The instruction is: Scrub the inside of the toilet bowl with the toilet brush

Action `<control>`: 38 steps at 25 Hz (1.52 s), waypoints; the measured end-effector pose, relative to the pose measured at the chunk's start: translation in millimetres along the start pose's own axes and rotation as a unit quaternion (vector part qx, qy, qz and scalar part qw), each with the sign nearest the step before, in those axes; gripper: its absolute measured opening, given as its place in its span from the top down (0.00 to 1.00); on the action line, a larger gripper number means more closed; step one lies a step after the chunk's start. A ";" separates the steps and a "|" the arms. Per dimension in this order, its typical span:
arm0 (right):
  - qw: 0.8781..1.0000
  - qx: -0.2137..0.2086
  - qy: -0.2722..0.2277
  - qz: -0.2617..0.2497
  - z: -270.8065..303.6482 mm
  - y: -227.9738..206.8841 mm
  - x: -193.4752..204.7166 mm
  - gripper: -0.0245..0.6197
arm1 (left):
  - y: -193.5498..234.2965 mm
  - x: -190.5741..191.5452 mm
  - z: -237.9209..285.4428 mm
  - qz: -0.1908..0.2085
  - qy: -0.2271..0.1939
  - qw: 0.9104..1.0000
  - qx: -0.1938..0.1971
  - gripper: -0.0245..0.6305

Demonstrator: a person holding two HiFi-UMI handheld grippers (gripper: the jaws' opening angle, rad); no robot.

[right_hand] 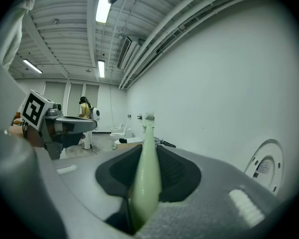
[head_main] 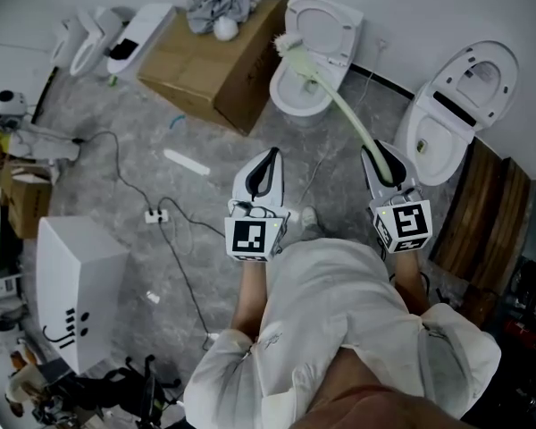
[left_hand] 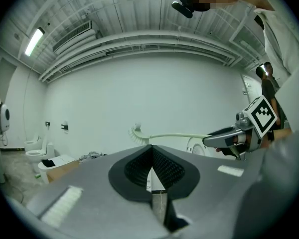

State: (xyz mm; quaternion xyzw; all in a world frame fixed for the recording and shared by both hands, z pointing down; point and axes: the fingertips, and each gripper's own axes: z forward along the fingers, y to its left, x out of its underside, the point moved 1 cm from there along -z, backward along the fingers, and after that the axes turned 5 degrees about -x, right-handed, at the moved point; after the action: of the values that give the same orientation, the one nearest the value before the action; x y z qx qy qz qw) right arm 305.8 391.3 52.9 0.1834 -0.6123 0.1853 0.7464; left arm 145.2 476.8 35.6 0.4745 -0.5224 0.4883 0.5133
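Head view, seen from above. We are holding the toilet brush [head_main: 339, 101] in the right gripper [head_main: 375, 155], whose jaws are clamping the near end of the pale green handle; the right gripper view is showing the handle running straight out between the pads. The long axis is pointing forward and to our left, and the bristle head [head_main: 288, 47] is lying over the far rim of the toilet bowl [head_main: 281, 96], whose lid is standing open. In the left gripper view the brush [left_hand: 174, 135] is reading as roughly level and raised, so we are judging that the head is not yet down in the bowl. The left gripper [head_main: 270, 159] is hanging just beside the right one, jaws closed together on nothing. We are expecting the coming move to tip the head downward into the bowl ahead.
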 end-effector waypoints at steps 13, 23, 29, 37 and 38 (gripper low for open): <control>1.000 0.011 0.004 -0.001 81.1 -9.6 -11.4 0.82 | 55.9 4.7 63.3 -0.010 -0.005 1.000 0.015 0.93; 1.000 0.009 0.010 0.000 139.6 -46.4 -12.2 0.82 | 85.0 15.5 123.6 -0.009 0.002 1.000 0.008 0.93; 1.000 -0.010 0.017 0.002 193.7 -84.0 -14.0 0.82 | 103.9 21.6 186.7 -0.010 0.005 1.000 -0.002 0.93; 0.999 -0.029 0.042 0.012 268.0 -141.4 -9.1 0.82 | 126.7 38.3 276.1 -0.017 0.030 0.999 -0.004 0.93; 0.998 -0.032 0.045 0.014 277.0 -149.4 -6.5 0.82 | 129.1 42.7 286.7 -0.018 0.034 0.999 -0.004 0.93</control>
State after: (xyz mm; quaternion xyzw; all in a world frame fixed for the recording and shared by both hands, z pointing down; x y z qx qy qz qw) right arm 145.1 123.1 90.2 0.1422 -0.5859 0.1844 0.7762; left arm -5.4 200.5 76.5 0.4646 -0.4982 0.4925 0.5416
